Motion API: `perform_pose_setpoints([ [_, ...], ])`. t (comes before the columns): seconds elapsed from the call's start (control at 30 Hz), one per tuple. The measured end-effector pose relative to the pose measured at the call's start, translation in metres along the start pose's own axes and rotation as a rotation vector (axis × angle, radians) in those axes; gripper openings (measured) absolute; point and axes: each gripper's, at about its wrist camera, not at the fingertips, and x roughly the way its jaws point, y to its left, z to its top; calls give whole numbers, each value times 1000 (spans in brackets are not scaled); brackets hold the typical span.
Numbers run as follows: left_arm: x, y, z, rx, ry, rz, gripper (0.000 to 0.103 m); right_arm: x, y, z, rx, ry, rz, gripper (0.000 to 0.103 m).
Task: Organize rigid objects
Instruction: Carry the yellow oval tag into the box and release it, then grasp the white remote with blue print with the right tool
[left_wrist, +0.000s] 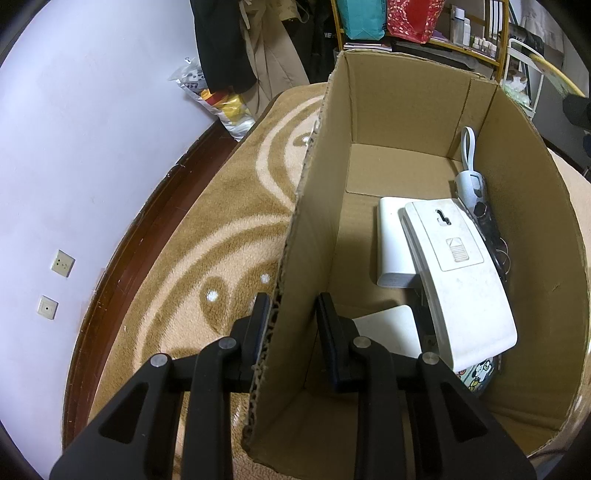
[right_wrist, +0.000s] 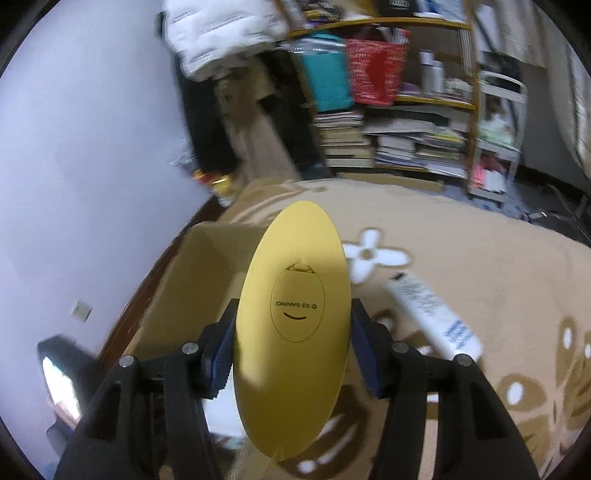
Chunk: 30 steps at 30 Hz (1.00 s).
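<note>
- Right gripper (right_wrist: 291, 354) clamped on yellow oval item (right_wrist: 291, 332), held above the carpet (right_wrist: 480, 236).
- Left gripper (left_wrist: 291, 325) straddles cardboard box (left_wrist: 314, 221) wall, jaws apart.
- Step in hand: transfer; next, lower item into box.

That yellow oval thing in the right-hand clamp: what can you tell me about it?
The yellow oval object is smooth, matte and plastic-looking. The face toward the camera carries a thin oval outline, probably a cover, with a small curved mark and upside-down print reading "23 SANRIO". It stands on end, long axis vertical, lifted above the tan carpet in front of the cardboard box. The right gripper is shut on it, one blue pad against each side.
</note>
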Motion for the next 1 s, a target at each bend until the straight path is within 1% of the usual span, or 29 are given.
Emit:
perform_pose_setpoints([
  [0.1, 0, 0, 0, -1, 1, -1, 25, 3, 18, -5, -40, 1, 43, 60],
  [0.2, 0, 0, 0, 0, 0, -1, 25, 11, 31, -10, -69, 23, 74, 60],
  [0.27, 0, 1, 0, -2, 0, -1, 25, 16, 32, -14, -74, 36, 87, 60],
  [0.37, 0, 2, 0, -6, -1, -2, 25, 26, 33, -19, -73, 78, 84, 60],
  [0.47, 0, 2, -1, -5, -1, -1, 25, 23, 31, -19, -78, 68, 82, 60],
  [0.53, 1, 1, -1, -4, -1, -1, 25, 19, 29, -17, -80, 58, 75, 65],
  [0.6, 0, 1, -1, -1, -4, 3, 25, 13, 24, -13, -75, 29, 69, 79],
  [0.67, 0, 1, -1, -2, -2, 1, 26, 6, 20, -9, -79, -2, 55, 86],
  [0.73, 0, 1, -1, -3, -2, 0, 26, -2, 10, -3, -81, -46, 6, 94],
  [0.77, 0, 1, -1, -2, -2, 2, 26, -6, 3, 0, -70, -64, -20, 100],
  [0.8, 0, 1, -1, -1, -2, 2, 25, -7, -1, 2, -59, -72, -34, 103],
  [0.9, 1, 2, -1, -2, -2, 4, 26, -11, -28, 10, 5, -97, -73, 103],
  [1.0, 1, 2, -1, -1, -2, 6, 26, -7, -53, 16, 48, -99, -113, 103],
])
